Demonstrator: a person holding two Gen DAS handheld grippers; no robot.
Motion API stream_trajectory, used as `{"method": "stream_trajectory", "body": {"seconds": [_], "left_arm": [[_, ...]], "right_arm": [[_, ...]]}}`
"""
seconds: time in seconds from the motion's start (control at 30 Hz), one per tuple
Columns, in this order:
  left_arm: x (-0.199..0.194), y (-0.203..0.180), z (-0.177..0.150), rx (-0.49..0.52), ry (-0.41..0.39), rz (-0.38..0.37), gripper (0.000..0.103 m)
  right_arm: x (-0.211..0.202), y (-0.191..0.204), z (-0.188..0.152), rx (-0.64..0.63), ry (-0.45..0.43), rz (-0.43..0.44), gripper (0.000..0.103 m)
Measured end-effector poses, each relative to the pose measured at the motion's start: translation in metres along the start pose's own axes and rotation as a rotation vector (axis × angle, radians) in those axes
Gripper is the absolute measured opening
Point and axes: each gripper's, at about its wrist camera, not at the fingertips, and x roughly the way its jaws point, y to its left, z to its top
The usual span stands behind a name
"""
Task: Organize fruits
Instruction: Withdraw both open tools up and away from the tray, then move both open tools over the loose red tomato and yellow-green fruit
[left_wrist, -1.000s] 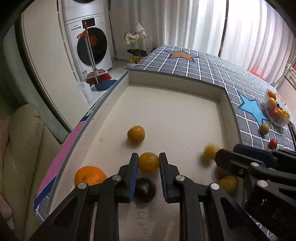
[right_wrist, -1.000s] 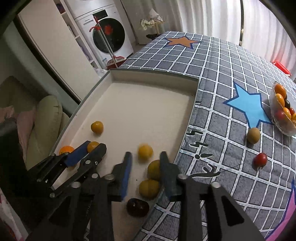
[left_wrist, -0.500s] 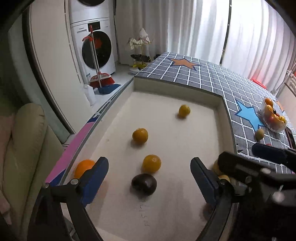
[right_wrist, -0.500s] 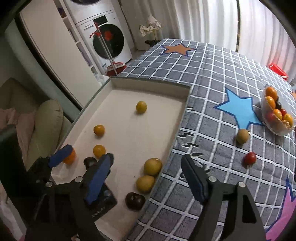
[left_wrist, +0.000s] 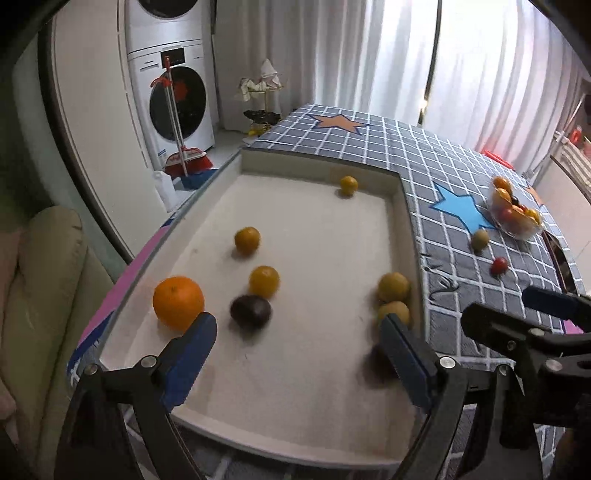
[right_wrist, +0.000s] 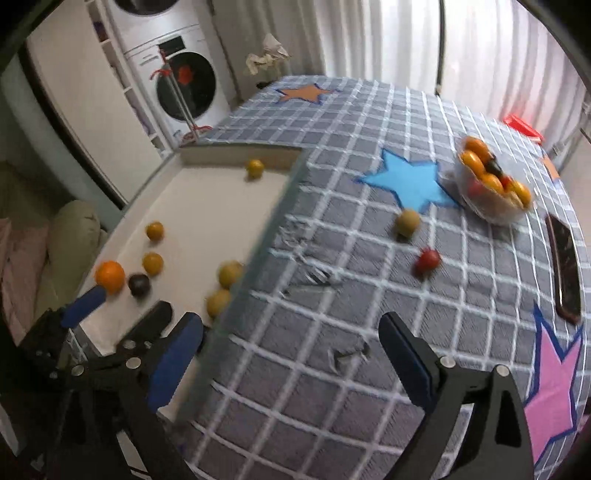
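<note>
While empty, both grippers' jaws gape wide.

Fruit in the clear bowl (right_wrist: 491, 192) motion-smeared, a dark fruit (left_wrist: 373, 363) half hidden behind the left gripper (left_wrist: 299, 363) fingers (left_wrist: 404, 360) — kind unclear

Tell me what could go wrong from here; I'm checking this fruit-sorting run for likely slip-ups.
1. The small yellow fruit lying against the tray's far wall suggests that fruit rolls freely on this smooth floor; a nudge could scatter others.
2. The red fruit and greenish fruit lie loose on the quilt and may roll away.
3. The phone beside the bowl could get bumped by the open right gripper.
</note>
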Motion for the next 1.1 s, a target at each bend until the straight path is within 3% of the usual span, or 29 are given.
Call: {"method": "stream_trajectory", "body": {"seconds": [0.37,1.1], "left_arm": [[-0.013,-0.024,-0.009,0.047,0.009,-0.017,0.091],[-0.03,-0.061,-0.006,0.134,-0.002,-0.03,0.091]], "right_arm": [[-0.014,-0.058,-0.032,0.154,0.035,-0.02,0.097],[-0.021,-0.097,-0.047,0.247,0.04,-0.024,0.097]]}}
